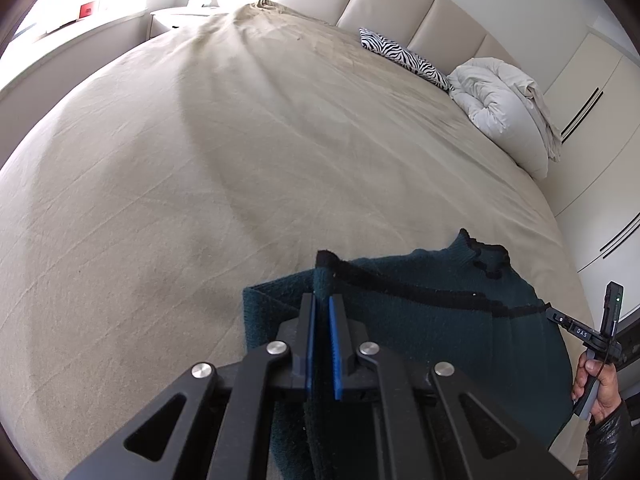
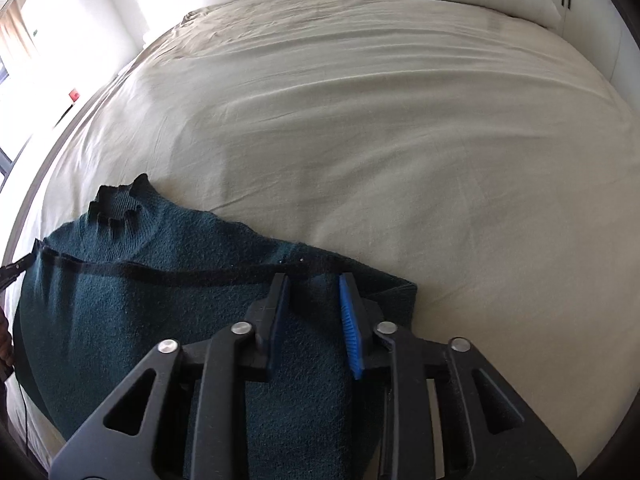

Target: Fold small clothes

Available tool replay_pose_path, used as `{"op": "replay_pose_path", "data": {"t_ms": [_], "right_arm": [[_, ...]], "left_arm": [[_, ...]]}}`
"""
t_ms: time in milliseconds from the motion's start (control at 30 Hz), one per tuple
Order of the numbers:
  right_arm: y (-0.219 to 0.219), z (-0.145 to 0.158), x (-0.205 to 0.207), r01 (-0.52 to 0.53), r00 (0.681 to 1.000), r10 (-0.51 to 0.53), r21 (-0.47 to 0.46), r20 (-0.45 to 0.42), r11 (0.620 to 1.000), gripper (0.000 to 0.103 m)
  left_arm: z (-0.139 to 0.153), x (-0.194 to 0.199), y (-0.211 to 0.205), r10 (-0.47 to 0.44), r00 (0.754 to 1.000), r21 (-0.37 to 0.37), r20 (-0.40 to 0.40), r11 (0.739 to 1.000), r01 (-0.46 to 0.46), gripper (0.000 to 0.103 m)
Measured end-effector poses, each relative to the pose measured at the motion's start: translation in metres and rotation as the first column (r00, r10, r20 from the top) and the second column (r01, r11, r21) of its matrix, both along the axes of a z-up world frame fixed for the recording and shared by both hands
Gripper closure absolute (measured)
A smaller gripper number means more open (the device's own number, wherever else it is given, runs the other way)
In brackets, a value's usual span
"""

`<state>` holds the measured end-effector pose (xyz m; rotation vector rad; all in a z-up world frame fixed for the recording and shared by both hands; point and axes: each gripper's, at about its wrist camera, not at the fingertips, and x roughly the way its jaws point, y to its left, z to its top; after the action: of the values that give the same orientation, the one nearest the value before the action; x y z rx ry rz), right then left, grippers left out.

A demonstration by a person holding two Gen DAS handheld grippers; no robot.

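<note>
A dark teal knitted sweater [image 1: 432,320] with black trim lies on the beige bed sheet [image 1: 200,160], its high collar [image 1: 480,256] pointing up the bed. My left gripper [image 1: 322,300] is shut on a raised fold of the sweater's black-trimmed edge. The other gripper [image 1: 560,318] shows at the far right, held by a hand, its tip at the black trim. In the right wrist view the sweater [image 2: 140,312] spreads to the left, collar [image 2: 120,208] up. My right gripper [image 2: 314,284] has its jaws apart around a band of the sweater. The left gripper's tip [image 2: 16,266] shows at the left edge.
A zebra-print pillow [image 1: 404,56] and a bundled white duvet [image 1: 504,104] lie at the head of the bed by the padded headboard [image 1: 400,4]. White wardrobe doors [image 1: 592,92] stand to the right. A bright window and nightstand [image 1: 180,16] are at the far left.
</note>
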<state>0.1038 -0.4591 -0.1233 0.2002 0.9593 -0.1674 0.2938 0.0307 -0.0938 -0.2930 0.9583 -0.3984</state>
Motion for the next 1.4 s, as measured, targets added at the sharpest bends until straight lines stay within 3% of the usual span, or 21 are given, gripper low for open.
{"op": "replay_pose_path", "data": {"t_ms": [67,267,533,933,1300,1400], "right_arm": [[0.003,0.004,-0.002,0.003,1.0,-0.003,-0.017,0.021,1.0,0.096],[0.015,0.029,-0.014,0.009,0.994,0.003,-0.107,0.11,0.994,0.097],[0.005,0.049,-0.015,0.077,0.981,-0.054,-0.122,0.184,0.99,0.098],[-0.005,0.039,0.001,0.141,0.975,-0.116,-0.121,0.191,0.983,0.098],[-0.016,0.011,0.011,0.179,0.976,-0.165,-0.097,0.139,0.979,0.098],[-0.017,0.01,0.015,0.181,0.976,-0.166,-0.1,0.142,0.978,0.098]], "left_arm": [[0.001,-0.001,0.001,0.005,1.0,0.001,0.009,1.0,-0.005,0.096],[0.008,-0.004,0.006,0.033,0.999,-0.011,0.039,0.999,-0.033,0.097],[0.013,-0.003,0.012,0.068,0.996,-0.027,0.057,0.997,-0.066,0.097],[0.016,0.006,0.015,0.119,0.99,-0.041,0.075,0.992,-0.116,0.097],[0.0,0.018,0.014,0.133,0.99,-0.035,0.036,0.991,-0.132,0.097],[0.0,0.02,0.017,0.158,0.987,-0.016,0.042,0.987,-0.157,0.103]]}}
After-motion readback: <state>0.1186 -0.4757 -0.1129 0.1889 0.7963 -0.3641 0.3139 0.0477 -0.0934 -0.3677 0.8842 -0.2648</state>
